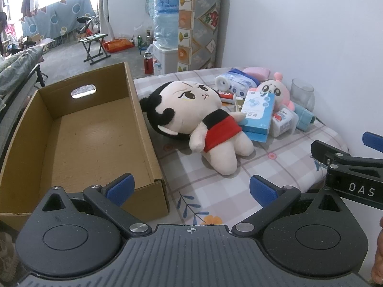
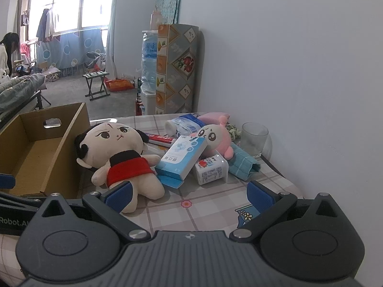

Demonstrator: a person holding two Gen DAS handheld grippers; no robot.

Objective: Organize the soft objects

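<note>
A plush doll with black hair and a red dress lies on its back on the checked tablecloth, beside an empty cardboard box. Behind it sits a small pink plush, partly covered by a blue-white carton. A teal cloth lies by the wall. My left gripper is open over the box's near corner, holding nothing. My right gripper is open too, its left pad just in front of the doll's leg.
Among the toys lie a tissue pack, a wrapped roll pack, a red tube and a glass near the wall. The table ends at the right. A water dispenser stands behind; a person is far off.
</note>
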